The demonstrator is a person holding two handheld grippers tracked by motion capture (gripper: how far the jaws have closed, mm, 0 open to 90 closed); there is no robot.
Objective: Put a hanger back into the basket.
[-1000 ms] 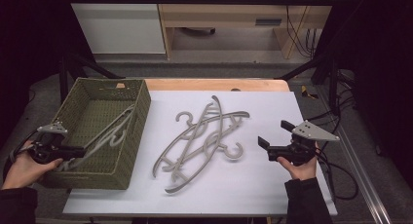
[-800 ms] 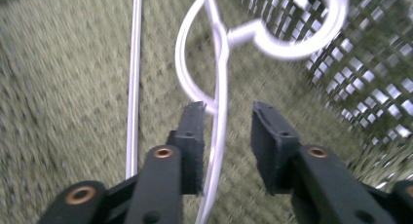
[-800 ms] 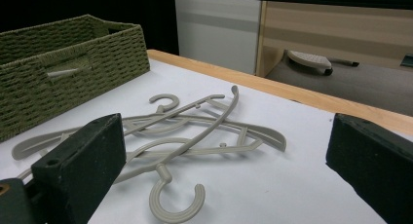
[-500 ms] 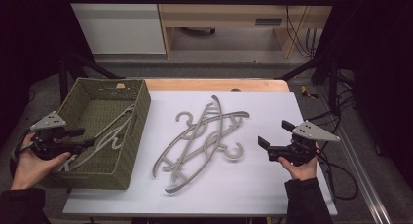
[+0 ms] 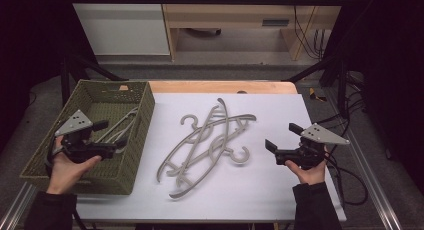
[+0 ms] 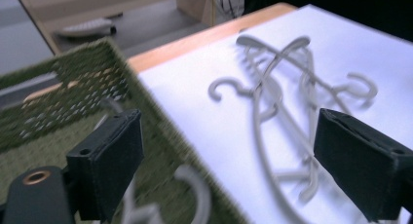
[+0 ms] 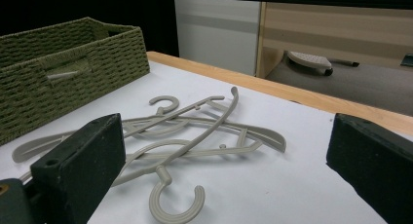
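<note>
Grey plastic hangers [image 5: 207,140] are lying tangled mid-table, light, stiff and slippery; you're holding the left gripper [image 5: 112,137], its empty jaws just opening, over the basket [image 5: 132,140], right gripper [image 5: 281,140] spread too. Pinch a flat shoulder bar.

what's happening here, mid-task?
A person with a gripper in each hand is moving grey hangers from the white table into the green woven basket. One hanger lies in the basket. The left gripper sits above the basket; its jaws have just been opening and nothing is between them. The right gripper waits open and empty at the table's right. A tangled pile of hangers remains on the table.
</note>
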